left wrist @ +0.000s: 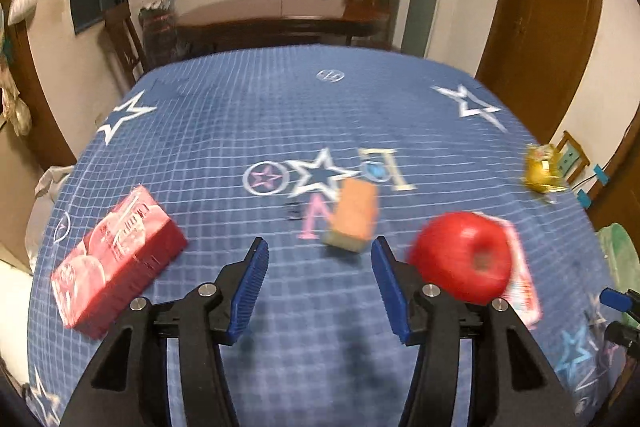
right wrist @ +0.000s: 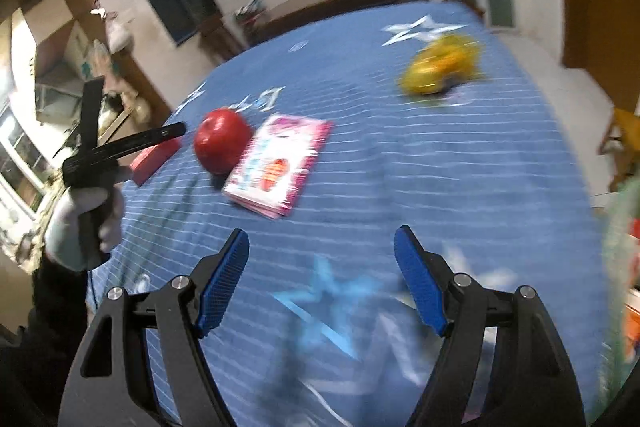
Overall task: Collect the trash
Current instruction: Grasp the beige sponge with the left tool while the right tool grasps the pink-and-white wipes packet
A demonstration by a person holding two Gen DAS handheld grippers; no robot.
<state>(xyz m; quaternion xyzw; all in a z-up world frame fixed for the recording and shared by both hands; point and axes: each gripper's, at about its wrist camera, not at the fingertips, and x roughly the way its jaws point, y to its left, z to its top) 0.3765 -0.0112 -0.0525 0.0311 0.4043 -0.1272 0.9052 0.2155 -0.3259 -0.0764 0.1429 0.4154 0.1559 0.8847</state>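
Note:
On the blue star-patterned tablecloth [left wrist: 248, 115] lie a red carton [left wrist: 120, 259], an orange and beige block [left wrist: 354, 217], a red apple [left wrist: 464, 257] resting on a pink packet [left wrist: 524, 291], and a crumpled gold wrapper [left wrist: 540, 171]. My left gripper [left wrist: 320, 251] hovers open over the cloth, the block just beyond its tips and the apple beside its right finger. In the right wrist view my right gripper [right wrist: 322, 241] is open above bare cloth, with the pink packet [right wrist: 280, 163] and apple [right wrist: 222, 143] ahead to the left and the gold wrapper [right wrist: 440, 65] far ahead.
A gloved hand [right wrist: 84, 223] holds the left gripper's handle at the left of the right wrist view. A dark wooden table [left wrist: 280, 15] and chairs stand behind. A green mesh bag [right wrist: 620, 251] sits at the right edge. A brown door [left wrist: 540, 7] is at the right.

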